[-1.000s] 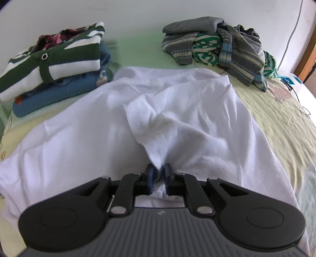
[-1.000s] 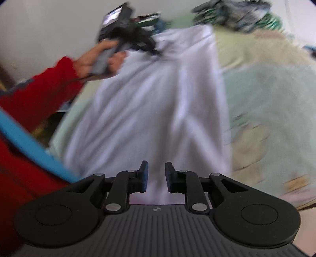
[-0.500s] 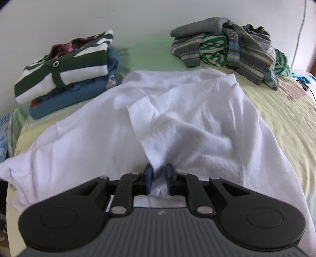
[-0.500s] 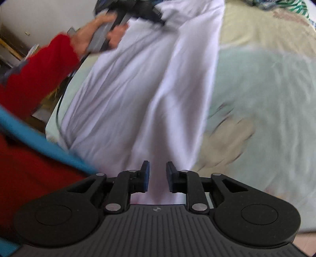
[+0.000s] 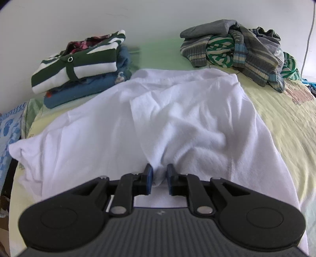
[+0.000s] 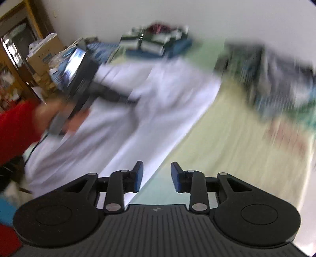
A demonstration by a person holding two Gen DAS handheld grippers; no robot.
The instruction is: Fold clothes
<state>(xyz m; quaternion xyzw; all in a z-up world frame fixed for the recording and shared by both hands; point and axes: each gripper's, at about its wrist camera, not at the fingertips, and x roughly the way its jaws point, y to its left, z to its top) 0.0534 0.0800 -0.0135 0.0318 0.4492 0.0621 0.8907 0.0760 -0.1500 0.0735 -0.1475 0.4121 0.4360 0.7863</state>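
Pinching a fold of the white garment [image 5: 177,122], the left gripper [image 5: 159,178] is seen nearest. The right gripper [image 6: 157,176] is held spread and empty, wider than half a second ago. The garment is spread lengthwise away from the camera on a yellow-green bed [image 5: 286,118]. A folded stack [image 5: 83,65] and an unfolded heap [image 5: 237,47] are set by the white wall [image 5: 158,17].
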